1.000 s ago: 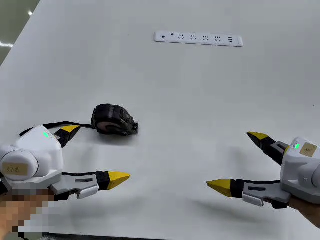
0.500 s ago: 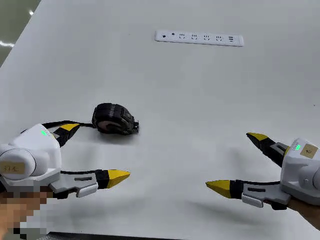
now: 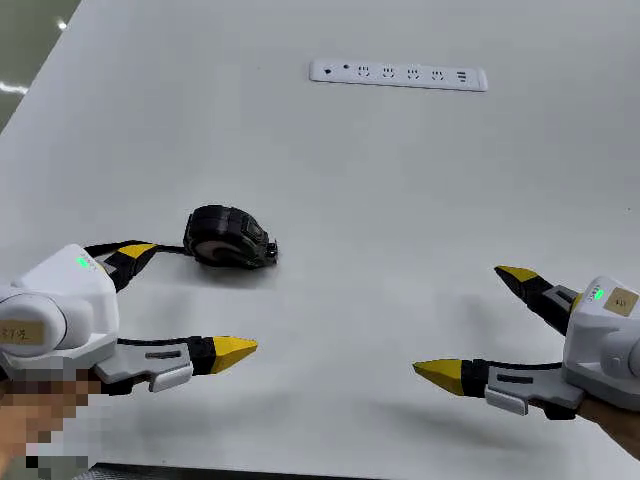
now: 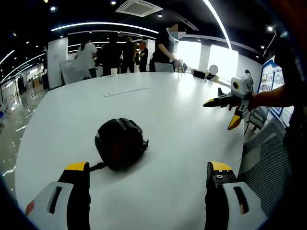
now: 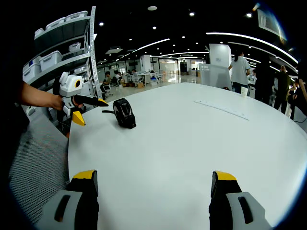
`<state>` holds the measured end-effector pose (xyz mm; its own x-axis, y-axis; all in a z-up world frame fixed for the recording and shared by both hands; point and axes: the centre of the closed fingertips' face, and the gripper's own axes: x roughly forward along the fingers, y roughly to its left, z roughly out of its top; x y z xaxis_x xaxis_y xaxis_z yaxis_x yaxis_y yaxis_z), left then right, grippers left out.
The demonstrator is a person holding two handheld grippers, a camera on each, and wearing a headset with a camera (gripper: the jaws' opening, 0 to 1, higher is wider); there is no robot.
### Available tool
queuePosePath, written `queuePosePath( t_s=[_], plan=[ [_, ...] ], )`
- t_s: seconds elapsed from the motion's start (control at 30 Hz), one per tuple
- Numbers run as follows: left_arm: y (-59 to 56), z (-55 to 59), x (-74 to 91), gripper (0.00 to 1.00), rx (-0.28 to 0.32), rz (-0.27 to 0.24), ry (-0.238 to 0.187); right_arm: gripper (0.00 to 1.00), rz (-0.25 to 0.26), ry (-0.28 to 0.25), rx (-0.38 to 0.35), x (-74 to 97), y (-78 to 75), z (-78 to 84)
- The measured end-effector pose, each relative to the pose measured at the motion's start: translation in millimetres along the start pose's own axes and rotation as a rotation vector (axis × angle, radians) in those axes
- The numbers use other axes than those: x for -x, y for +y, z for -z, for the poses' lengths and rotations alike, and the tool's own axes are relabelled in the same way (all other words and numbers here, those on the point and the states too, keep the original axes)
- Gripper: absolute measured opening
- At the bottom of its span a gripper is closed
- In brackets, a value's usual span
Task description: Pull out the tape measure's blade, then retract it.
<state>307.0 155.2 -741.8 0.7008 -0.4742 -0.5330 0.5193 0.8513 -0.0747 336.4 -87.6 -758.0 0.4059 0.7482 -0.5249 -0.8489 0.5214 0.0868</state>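
On white table (image 3: pixel 420 220), squat black tape measure (image 3: pixel 228 239) (rubbery, perhaps)

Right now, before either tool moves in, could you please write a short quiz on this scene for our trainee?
1. Which is nearer the tape measure: the left tool or the right tool?
2. True or false: the tape measure's blade is pulled out.
3. Fill in: farther back on the table lies a white ____.

Key: 1. the left tool. 2. False; no blade shows outside the case. 3. power strip.
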Motion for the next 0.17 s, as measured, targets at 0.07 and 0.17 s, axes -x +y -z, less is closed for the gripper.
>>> queuePosePath(
  t_s=[0.07,0.17],
  plan=[
    [-0.2,-0.5,0.0,0.99,-0.001,0.000,-0.003,0.99,0.001,0.001,0.000,0.3,-0.5,0.4],
    [-0.8,0.2,0.2,0.99,-0.005,0.003,0.000,0.99,0.001,0.001,0.001,0.6,-0.5,0.4]
  ],
)
